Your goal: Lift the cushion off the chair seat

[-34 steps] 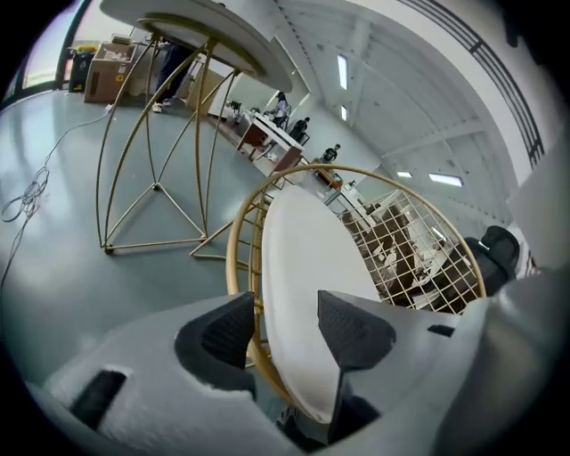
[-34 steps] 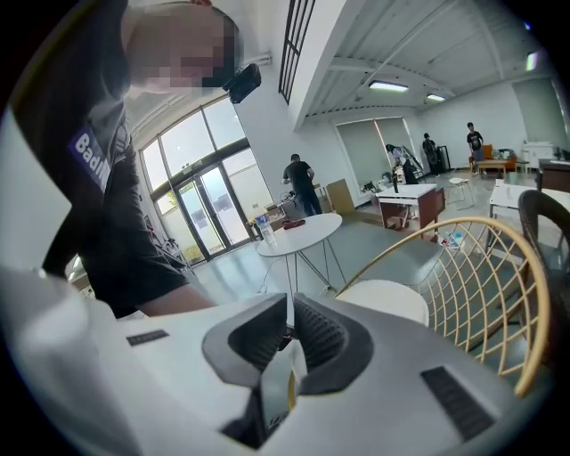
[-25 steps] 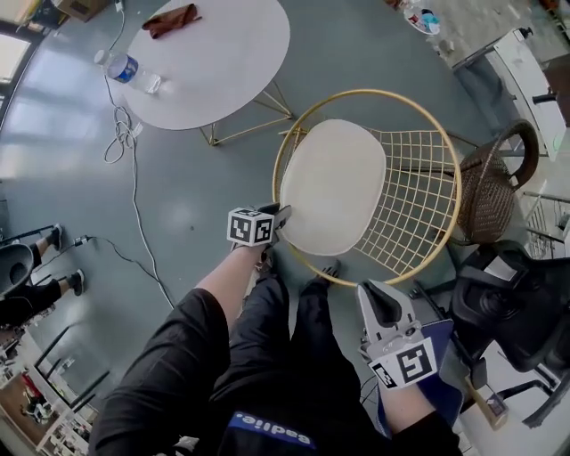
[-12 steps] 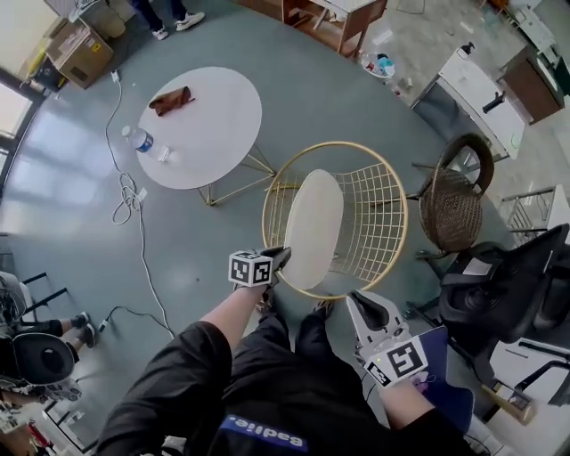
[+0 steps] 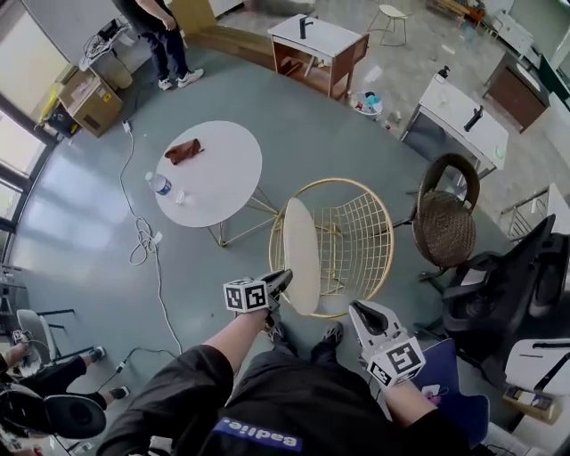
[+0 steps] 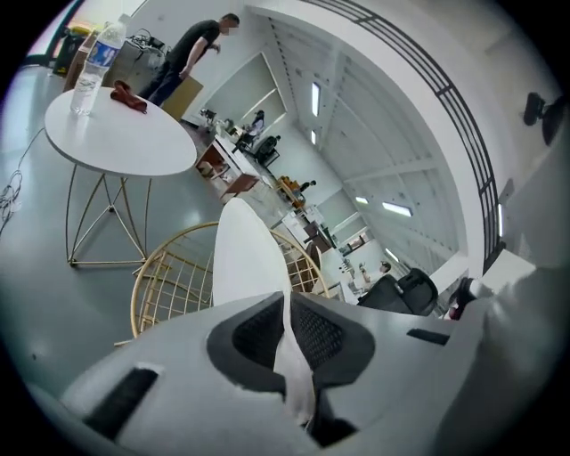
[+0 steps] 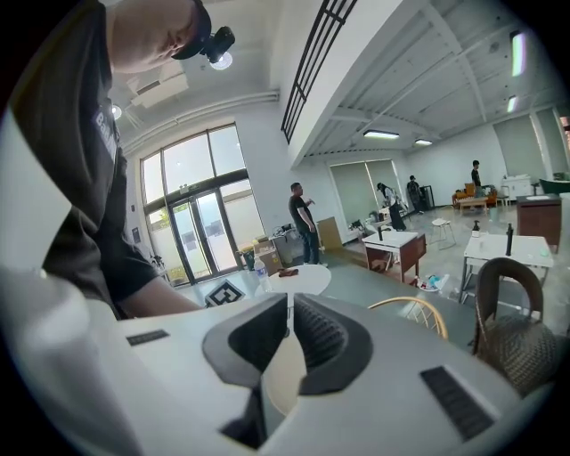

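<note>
The cream cushion (image 5: 301, 256) stands nearly on edge above the gold wire chair (image 5: 389, 233), raised off the seat. My left gripper (image 5: 278, 283) grips its near lower edge. In the left gripper view, the jaws (image 6: 287, 298) are closing with the thin cushion edge pinched between the dark pads, and the cushion (image 6: 245, 258) rises ahead over the chair (image 6: 169, 267). My right gripper (image 5: 359, 312) hangs to the right of the cushion, apart from it. In the right gripper view its jaws (image 7: 289, 307) meet at the tips, holding nothing.
A round white table (image 5: 223, 187) at the left carries a water bottle (image 5: 158, 184) and a brown cloth (image 5: 183, 150). A cable (image 5: 147, 240) trails on the floor. A wicker chair (image 5: 448, 218) and a black office chair (image 5: 508, 285) stand at the right. A person (image 5: 160, 27) stands far off.
The cushion went from lying flat on the seat to standing on edge, lifted by the left gripper, which rose with it. The right gripper rose a little and stayed apart.
</note>
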Demonstrator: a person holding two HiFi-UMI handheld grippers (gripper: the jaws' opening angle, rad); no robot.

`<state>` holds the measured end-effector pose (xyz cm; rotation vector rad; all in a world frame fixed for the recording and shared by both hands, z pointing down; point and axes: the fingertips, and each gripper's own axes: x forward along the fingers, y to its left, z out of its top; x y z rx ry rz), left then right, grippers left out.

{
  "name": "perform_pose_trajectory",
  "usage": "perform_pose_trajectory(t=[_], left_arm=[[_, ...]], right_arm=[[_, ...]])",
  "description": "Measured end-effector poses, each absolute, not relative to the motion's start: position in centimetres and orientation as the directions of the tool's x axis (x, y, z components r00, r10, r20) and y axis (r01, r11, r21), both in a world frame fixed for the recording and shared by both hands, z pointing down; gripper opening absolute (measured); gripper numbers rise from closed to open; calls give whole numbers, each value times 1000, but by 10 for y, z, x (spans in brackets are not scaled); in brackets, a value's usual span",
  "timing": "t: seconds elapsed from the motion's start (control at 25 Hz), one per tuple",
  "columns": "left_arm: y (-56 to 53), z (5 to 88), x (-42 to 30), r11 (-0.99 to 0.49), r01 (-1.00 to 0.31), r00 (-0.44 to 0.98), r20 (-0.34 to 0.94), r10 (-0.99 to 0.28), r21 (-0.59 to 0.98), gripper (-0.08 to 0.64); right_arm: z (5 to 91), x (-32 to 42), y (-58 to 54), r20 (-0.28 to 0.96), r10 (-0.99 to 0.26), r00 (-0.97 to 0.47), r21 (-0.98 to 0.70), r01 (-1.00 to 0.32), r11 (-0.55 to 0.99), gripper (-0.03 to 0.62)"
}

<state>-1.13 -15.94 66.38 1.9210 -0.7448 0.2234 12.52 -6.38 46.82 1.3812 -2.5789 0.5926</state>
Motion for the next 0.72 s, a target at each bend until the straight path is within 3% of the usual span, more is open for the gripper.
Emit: perform_pose_trajectory(t=[0.4,0.72], left_arm=[[-139,534,-10,-315,-489,811,291,-508,813,32],[-118,456,-18,-416,-472,816,207,-540,777,32]], right_arm=[[443,116,-77,275,-748,-604,-239,-797,556,40],[414,93,-86,223,-738,-636,-226,-771,596,40]])
